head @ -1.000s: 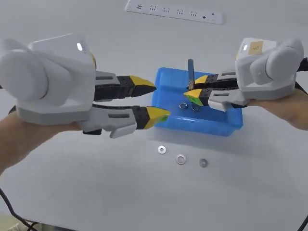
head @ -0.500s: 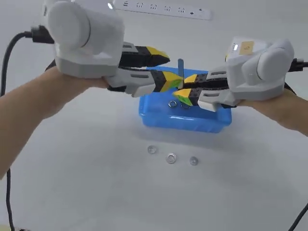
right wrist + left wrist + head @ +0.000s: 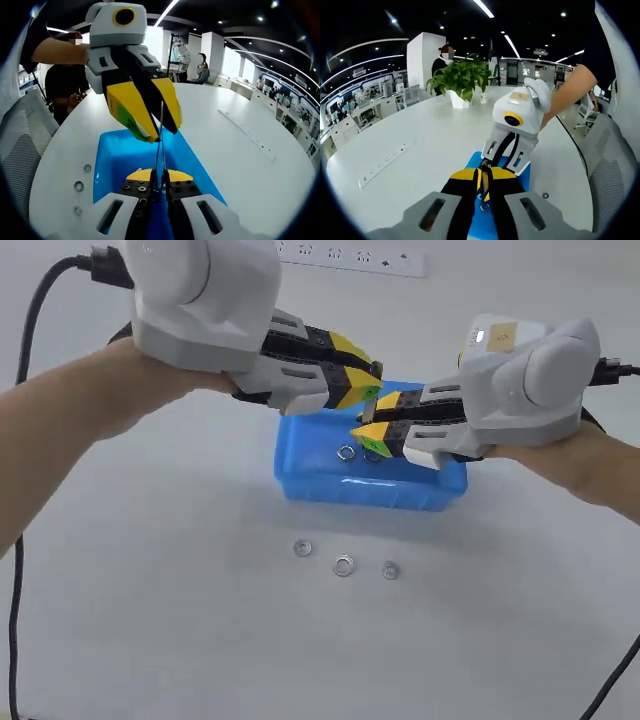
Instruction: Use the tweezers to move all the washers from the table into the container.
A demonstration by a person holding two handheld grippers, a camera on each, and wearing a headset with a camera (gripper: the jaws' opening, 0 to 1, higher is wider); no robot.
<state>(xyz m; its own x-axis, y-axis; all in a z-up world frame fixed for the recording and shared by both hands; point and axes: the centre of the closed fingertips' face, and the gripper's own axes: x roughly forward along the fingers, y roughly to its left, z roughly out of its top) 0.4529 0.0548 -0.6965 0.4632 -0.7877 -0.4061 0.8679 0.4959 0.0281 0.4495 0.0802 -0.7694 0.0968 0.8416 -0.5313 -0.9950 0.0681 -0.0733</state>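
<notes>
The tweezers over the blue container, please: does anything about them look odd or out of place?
Yes: the tweezers are held over the container at both ends, by the right gripper below and seemingly the left gripper above. Three washers lie outside it.

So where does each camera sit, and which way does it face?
Head view: on the headset, facing down at the blue container, washers, both grippers and forearms.
Left gripper view: on the left gripper, facing the right gripper and its arm.
Right gripper view: on the right gripper, facing along the tweezers at the left gripper.
All share the container.
</notes>
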